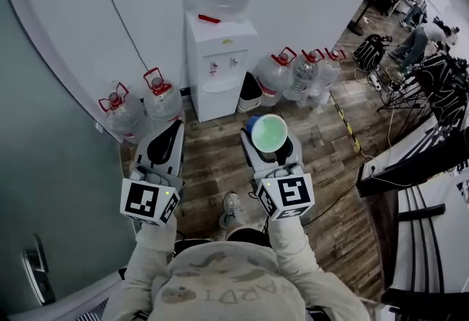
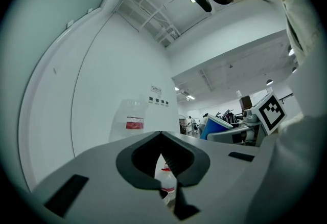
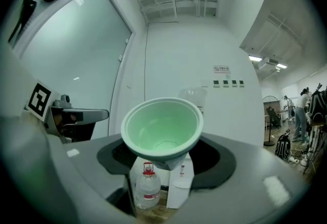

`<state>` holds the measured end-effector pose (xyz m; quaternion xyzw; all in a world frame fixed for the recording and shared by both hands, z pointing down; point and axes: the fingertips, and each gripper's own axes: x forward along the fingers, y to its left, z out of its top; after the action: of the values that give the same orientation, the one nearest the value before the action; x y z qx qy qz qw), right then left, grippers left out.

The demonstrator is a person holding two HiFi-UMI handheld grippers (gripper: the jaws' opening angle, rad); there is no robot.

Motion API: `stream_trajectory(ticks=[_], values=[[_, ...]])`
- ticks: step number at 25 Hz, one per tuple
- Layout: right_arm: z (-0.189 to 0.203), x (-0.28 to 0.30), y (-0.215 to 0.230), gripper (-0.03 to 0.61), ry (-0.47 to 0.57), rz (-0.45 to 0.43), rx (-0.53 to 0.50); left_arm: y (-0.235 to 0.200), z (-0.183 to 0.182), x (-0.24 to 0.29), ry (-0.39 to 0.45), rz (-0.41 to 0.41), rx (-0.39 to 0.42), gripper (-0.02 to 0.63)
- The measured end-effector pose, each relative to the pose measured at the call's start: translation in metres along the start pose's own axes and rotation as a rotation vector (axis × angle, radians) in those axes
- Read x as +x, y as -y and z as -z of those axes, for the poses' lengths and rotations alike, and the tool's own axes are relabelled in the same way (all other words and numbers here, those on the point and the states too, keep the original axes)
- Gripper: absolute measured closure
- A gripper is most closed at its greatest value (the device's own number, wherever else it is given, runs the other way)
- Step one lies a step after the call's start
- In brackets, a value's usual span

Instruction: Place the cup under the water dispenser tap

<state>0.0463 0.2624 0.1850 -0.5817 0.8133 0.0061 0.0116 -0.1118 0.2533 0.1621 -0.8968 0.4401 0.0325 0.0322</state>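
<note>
The head view looks steeply down from above, over the left gripper (image 1: 174,129) and right gripper (image 1: 270,144), to the water dispenser (image 1: 220,63) ahead of the claws. Each gripper view sits close behind its own claw, looking level along it. Both show the dispenser's big bottle (image 2: 134,118) ahead; the cup (image 3: 162,128) looks big in the right one.

Bright even indoor light, fisheye distortion, dark vignetted corners
</note>
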Motion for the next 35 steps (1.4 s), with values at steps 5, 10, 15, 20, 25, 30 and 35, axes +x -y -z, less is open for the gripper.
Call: stream_trajectory(ticks=[5,10,15,20,25,30,35], values=[[-0.001,0.049,0.044,0.279,-0.006,-0.038,-0.009,-0.01,0.002,0.059,0.0,-0.022,0.004,0.609],[0.0,0.086,0.081,0.279,-0.004,-0.071,-0.001,-0.016,0.005,0.105,0.0,-0.051,0.016,0.609],[0.006,0.111,0.109,0.279,-0.009,-0.106,0.002,-0.016,0.006,0.143,0.003,-0.079,0.033,0.609],[0.013,0.131,0.131,0.279,-0.013,-0.134,0.011,-0.014,0.009,0.173,0.005,-0.094,0.04,0.609],[0.02,0.148,0.144,0.279,-0.021,-0.148,0.018,-0.018,0.017,0.194,-0.013,-0.101,0.036,0.609],[0.028,0.175,0.155,0.279,-0.036,-0.149,0.02,-0.032,0.026,0.218,-0.024,-0.095,0.041,0.609],[0.037,0.211,0.163,0.279,-0.051,-0.142,0.017,-0.057,0.034,0.247,-0.022,-0.087,0.031,0.609]])
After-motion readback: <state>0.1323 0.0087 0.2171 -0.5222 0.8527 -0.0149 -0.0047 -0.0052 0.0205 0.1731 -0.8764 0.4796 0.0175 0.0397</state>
